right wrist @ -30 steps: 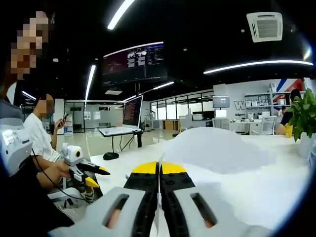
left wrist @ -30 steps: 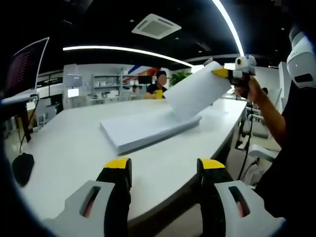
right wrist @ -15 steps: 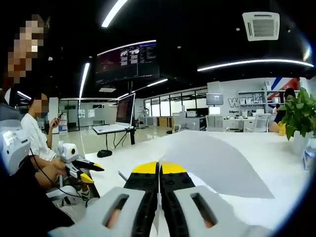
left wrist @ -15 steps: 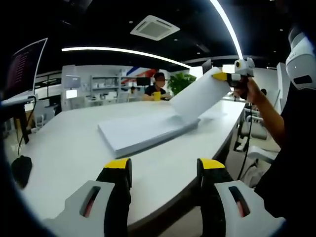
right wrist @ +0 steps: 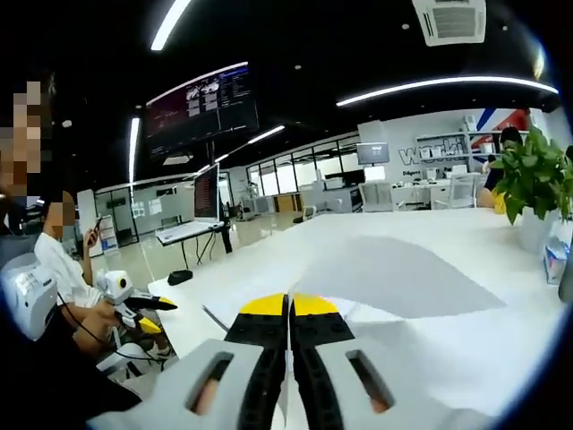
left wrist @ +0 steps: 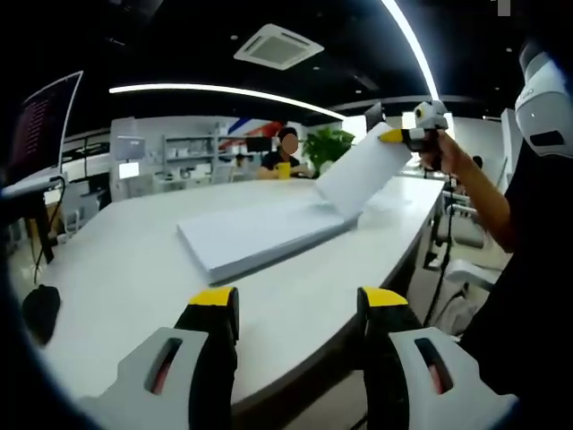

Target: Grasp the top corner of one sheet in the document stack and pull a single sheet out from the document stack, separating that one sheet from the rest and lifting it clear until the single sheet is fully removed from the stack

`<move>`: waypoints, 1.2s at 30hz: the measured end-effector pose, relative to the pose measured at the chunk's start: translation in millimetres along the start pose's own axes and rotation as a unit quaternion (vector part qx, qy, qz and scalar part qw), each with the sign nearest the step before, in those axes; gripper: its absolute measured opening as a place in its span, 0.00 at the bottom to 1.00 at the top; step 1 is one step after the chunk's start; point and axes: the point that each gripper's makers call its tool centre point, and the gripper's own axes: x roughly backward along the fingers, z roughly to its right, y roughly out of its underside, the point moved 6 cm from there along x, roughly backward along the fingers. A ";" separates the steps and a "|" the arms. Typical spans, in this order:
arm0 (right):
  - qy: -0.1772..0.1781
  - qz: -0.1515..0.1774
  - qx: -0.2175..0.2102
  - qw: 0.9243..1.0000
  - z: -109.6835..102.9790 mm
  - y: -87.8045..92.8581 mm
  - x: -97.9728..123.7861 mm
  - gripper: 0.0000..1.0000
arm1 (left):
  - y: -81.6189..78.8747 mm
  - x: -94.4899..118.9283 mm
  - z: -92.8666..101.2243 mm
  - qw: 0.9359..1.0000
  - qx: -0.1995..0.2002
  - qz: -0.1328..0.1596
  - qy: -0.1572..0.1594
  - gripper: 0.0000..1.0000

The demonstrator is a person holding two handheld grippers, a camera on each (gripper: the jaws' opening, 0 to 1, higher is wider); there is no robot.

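We see a long white desk (left wrist: 125,260) in an open-plan office. In the left gripper view, the document stack (left wrist: 260,235) lies flat on the desk, toward its right edge and well in from the near edge. It is a thick, neat pile of white paper.

Our left gripper (left wrist: 300,309) sits low in front of the desk's near edge. Its two yellow-tipped jaws stand apart with nothing between them, so this claw is released. In the right gripper view it appears small (right wrist: 148,313), held beyond the desk's left corner.

Our right gripper (right wrist: 288,306) has its yellow jaw tips pressed together on the corner of a single sheet (right wrist: 385,278), so this claw is clenched on the paper. In that view, the sheet spreads away from the jaws as a pale grey curve above the desk. In the left gripper view, a hand (left wrist: 445,154) holds that same gripper (left wrist: 394,136) up above the desk's right edge. The sheet (left wrist: 363,176) slopes down from it toward the stack's far right corner. We cannot tell whether its lower edge touches the stack.

A dark computer mouse (left wrist: 40,309) lies near the desk's left edge. A potted green plant (right wrist: 533,184) stands at the desk's far right side. A person in white (right wrist: 63,264) sits beyond the left side.
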 end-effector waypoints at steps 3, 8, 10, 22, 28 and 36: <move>-0.005 -0.025 -0.032 0.999 11.9 -0.1 1.5 0.02 | 1.4 0.4 -2.2 1.000 0.005 0.002 -0.004 0.53; 0.003 -0.048 -0.062 0.997 39.0 -8.0 11.9 0.02 | 3.7 -0.8 -5.7 1.000 0.009 0.002 -0.009 0.53; 0.021 -0.065 -0.065 0.996 50.1 -9.7 18.7 0.02 | 3.6 -1.7 -5.5 1.000 0.009 0.003 -0.008 0.53; 0.077 -0.170 -0.119 0.975 112.7 20.7 65.6 0.02 | 5.6 -11.9 -4.8 1.000 0.012 0.001 0.003 0.53; 0.158 -0.216 -0.169 0.949 168.5 61.0 81.7 0.02 | 3.4 -15.7 -3.7 1.000 0.008 0.001 0.012 0.53; 0.189 -0.212 -0.209 0.936 177.7 89.1 79.3 0.02 | 7.3 -15.4 -5.1 1.000 0.013 -0.001 0.010 0.53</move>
